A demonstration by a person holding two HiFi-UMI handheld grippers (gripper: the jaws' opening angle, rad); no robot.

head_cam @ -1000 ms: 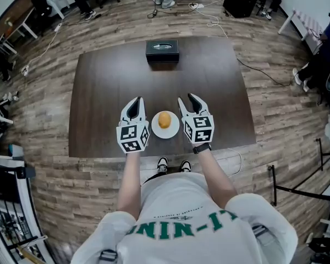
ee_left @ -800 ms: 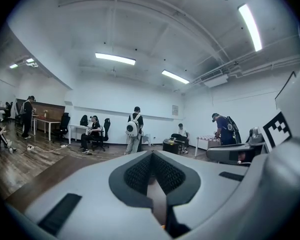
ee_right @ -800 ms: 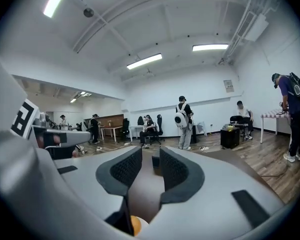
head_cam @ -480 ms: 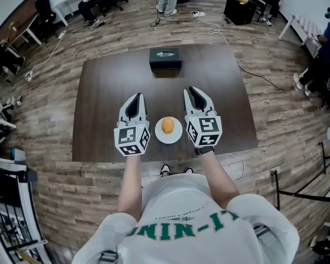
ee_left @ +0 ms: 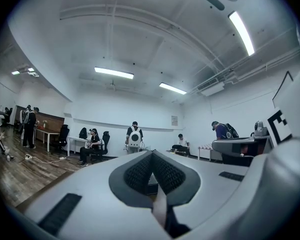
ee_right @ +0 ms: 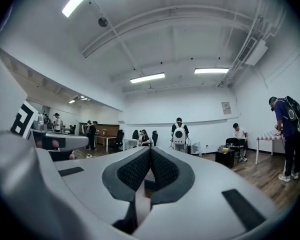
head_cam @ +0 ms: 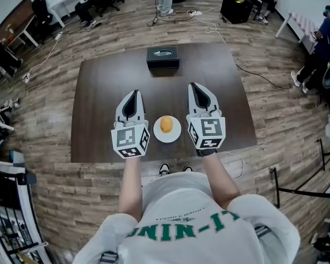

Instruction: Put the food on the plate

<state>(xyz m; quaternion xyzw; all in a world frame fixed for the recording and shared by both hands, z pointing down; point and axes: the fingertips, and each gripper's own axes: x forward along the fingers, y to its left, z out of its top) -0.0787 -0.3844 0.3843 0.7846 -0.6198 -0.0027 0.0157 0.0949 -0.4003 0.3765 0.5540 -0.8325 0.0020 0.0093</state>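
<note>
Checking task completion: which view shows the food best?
Head view: the orange food sits on the white plate, unobstructed, seen from above. The left and right gripper views point elsewhere; neither shows food or plate.

Orange food, white plate

One plate, one orange food, one black box, one table — two grippers

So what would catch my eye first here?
Probably the white left gripper and right gripper, both shut and empty, flanking a white plate with a round orange food on it. A black box sits at the far edge of the dark table.
</note>
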